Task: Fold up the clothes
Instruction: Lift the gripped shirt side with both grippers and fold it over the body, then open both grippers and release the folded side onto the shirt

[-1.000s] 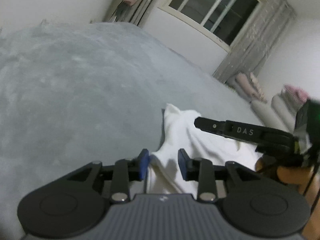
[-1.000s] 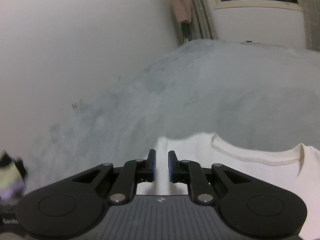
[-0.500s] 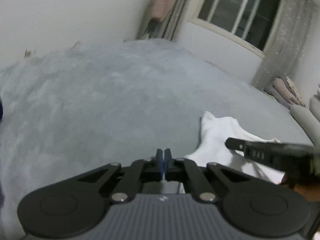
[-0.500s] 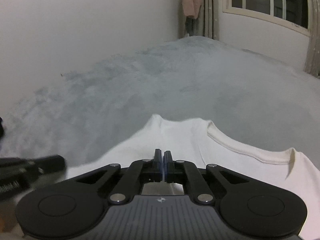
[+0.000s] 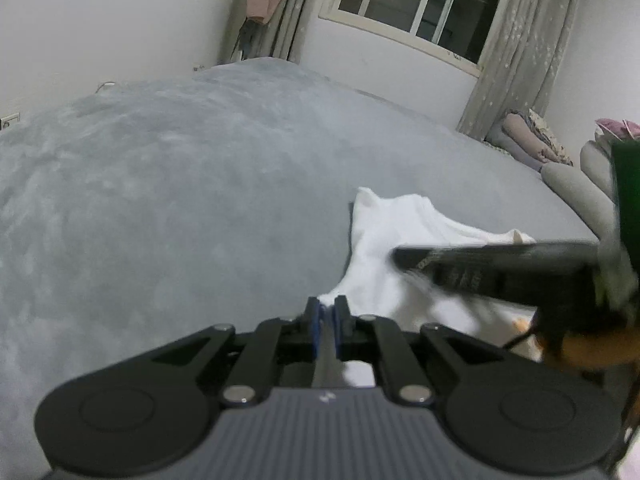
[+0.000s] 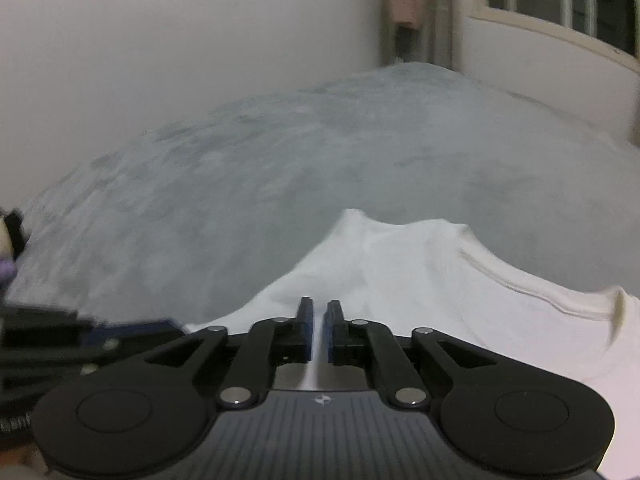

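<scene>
While both claws pinch cloth:
Left claw point(image 5: 327, 307): clamped on white T-shirt point(image 5: 384, 236) hem.
Right claw point(image 6: 319, 312): clamped likewise.
T-shirt: bed's point(image 5: 180, 184) near edge.
Obstruction: none ahead; pillows point(image 5: 528, 140) far corner.

A second ago both grippers stand open over the white shirt point(image 5: 400, 236); now the left gripper point(image 5: 327, 312) is clamped on a pinch of the cloth, and the right gripper point(image 6: 318, 320) is clamped on the cloth too. The shirt no longer lies flat on the grey blanket point(image 5: 180, 200): it rises in a ridge toward each pair of jaws. In the left view the right gripper now appears larger and blurred.
</scene>
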A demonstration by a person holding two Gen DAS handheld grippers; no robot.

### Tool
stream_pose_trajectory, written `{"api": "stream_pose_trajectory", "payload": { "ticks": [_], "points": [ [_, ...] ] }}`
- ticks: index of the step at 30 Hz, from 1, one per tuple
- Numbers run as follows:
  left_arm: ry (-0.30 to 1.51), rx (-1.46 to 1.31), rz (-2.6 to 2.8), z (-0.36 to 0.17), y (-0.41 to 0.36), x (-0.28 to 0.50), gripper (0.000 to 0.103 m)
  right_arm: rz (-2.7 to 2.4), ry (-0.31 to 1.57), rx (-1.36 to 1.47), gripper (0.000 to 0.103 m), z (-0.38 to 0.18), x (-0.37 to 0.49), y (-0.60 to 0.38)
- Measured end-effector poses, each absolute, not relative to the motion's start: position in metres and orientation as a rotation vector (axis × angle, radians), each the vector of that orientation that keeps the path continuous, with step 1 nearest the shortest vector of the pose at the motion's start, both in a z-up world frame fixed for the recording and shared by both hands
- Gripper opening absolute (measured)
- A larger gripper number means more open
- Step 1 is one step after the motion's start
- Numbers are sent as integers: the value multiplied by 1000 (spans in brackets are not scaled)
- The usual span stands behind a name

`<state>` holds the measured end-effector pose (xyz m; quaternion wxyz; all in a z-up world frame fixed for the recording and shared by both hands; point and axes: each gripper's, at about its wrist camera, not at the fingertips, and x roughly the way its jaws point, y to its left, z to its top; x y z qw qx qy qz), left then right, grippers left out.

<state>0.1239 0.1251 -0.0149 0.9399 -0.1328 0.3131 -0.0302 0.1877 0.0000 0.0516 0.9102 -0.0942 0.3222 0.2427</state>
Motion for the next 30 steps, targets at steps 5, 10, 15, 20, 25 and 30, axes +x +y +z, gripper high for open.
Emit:
{"api": "stream_pose_trajectory", "payload": {
  "ticks": [5, 10, 15, 20, 25, 30],
  "points": [
    [634, -234, -53, -14, 119, 123, 7, 509, 643, -269, 8, 63, 195, 6],
    [625, -222, -47, -16, 116, 121, 7, 547, 600, -307, 49, 79, 217, 30],
    [621, -244, -49, -18, 118, 120, 8, 532, 690, -341, 4, 67, 248, 49],
    [620, -201, -30, -16, 109, 118, 7, 527, 611, -115, 5, 72, 244, 20],
    [627, -224, -29, -18, 114, 122, 7, 455, 628, -149, 6, 41, 248, 29],
    [627, -232, -21, -17, 114, 123, 10, 434, 559, -178, 21, 68, 233, 22]
  ]
}}
